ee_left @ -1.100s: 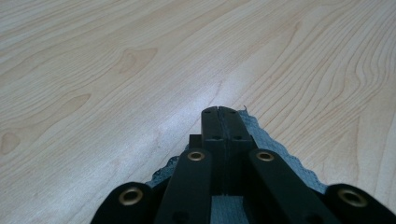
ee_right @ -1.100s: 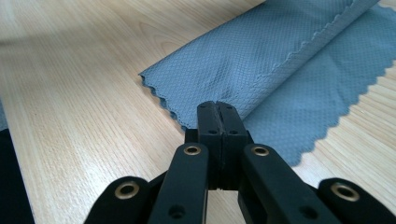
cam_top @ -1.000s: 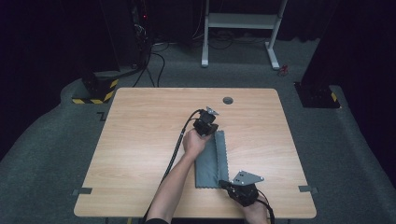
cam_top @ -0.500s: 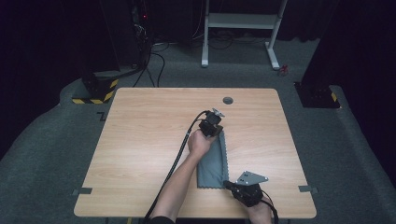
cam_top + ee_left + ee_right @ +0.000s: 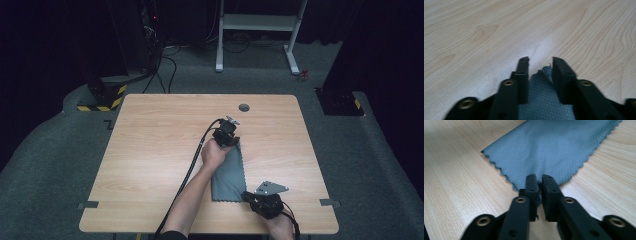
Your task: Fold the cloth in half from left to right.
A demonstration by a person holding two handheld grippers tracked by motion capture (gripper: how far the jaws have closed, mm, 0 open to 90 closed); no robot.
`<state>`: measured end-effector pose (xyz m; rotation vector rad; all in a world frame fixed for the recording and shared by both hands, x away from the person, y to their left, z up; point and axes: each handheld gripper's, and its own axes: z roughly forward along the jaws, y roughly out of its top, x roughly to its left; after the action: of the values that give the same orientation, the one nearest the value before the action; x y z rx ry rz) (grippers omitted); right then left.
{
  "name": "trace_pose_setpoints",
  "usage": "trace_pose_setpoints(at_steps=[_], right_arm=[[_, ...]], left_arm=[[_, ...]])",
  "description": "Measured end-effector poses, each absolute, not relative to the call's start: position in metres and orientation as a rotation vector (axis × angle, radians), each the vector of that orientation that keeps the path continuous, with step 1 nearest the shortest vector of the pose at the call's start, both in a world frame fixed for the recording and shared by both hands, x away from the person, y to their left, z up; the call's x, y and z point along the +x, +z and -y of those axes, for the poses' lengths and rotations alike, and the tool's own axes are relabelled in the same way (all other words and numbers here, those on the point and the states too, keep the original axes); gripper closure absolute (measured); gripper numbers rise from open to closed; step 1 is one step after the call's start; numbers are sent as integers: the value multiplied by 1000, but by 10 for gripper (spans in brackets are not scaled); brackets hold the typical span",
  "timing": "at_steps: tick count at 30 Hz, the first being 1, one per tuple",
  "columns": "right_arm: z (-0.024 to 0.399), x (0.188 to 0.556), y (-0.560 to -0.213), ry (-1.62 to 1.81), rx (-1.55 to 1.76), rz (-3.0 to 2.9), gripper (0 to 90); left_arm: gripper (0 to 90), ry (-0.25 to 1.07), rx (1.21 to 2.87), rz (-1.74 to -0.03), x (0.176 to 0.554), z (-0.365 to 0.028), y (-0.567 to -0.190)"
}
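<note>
A grey cloth (image 5: 227, 172) with scalloped edges lies as a long strip on the wooden table (image 5: 150, 150). My left gripper (image 5: 231, 135) rests at its far end. In the left gripper view the jaws (image 5: 540, 62) have just been opening and stand apart, the cloth's (image 5: 544, 100) corner loose between them. My right gripper (image 5: 252, 197) sits at the cloth's near right corner. Its jaws (image 5: 540, 178) have just been opening too. They show a narrow gap, with the cloth's (image 5: 549, 147) corner lying in it.
A small round dark cap (image 5: 244, 107) is set in the table near its far edge. Tape tabs (image 5: 327, 202) mark the near corners. Beyond the table stand a white frame (image 5: 260, 30) and a yellow-black striped base (image 5: 102, 97) with cables on the floor.
Both hands have drifted slightly to the right along with the cloth. The cloth still lies in the same long strip.
</note>
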<state>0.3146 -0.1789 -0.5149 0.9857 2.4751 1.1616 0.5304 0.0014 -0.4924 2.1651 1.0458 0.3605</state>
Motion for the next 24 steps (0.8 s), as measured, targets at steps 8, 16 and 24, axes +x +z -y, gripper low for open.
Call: trace_pose_setpoints(at_steps=[8,16,24], right_arm=[[196,330,-502,1187,1025,-2396,790],[181,360,-500,1131,983,-2426,795],[158,377,-510,1101,943,-2474,789]], left_arm=[[476,409,2109,-1028,498,-40,-479],[450,388,2110,-1001,452,-61,-490],[433,337,2099,-943,399,-76,-502]])
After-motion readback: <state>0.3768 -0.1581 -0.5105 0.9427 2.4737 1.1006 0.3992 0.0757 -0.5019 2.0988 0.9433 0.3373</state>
